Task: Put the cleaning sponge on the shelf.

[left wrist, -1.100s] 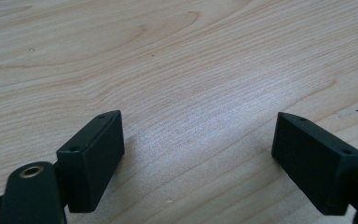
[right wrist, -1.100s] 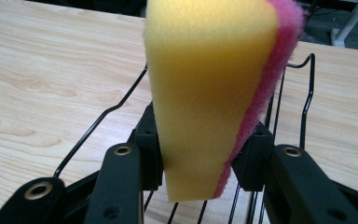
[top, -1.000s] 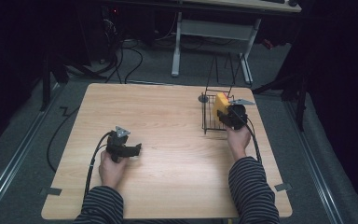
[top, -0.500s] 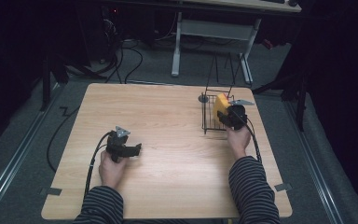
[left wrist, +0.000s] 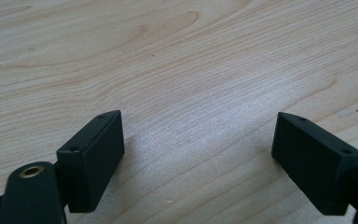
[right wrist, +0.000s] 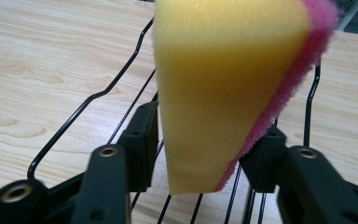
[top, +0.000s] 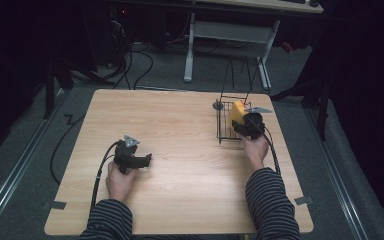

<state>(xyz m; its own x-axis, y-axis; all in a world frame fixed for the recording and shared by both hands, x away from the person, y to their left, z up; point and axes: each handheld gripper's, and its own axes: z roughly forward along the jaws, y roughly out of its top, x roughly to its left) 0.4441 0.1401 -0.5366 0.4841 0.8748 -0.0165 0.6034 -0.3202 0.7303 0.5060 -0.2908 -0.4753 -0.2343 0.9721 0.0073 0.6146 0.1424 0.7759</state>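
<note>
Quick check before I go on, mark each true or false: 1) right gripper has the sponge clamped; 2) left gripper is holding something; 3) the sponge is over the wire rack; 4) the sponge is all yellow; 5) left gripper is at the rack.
1. True: the right gripper is shut on the sponge.
2. False: the left gripper is open, with bare table between its jaws.
3. True: the wire rack lies beneath it.
4. False: it has a pink layer on one side.
5. False: it sits apart from the rack, near the table's left.
</note>
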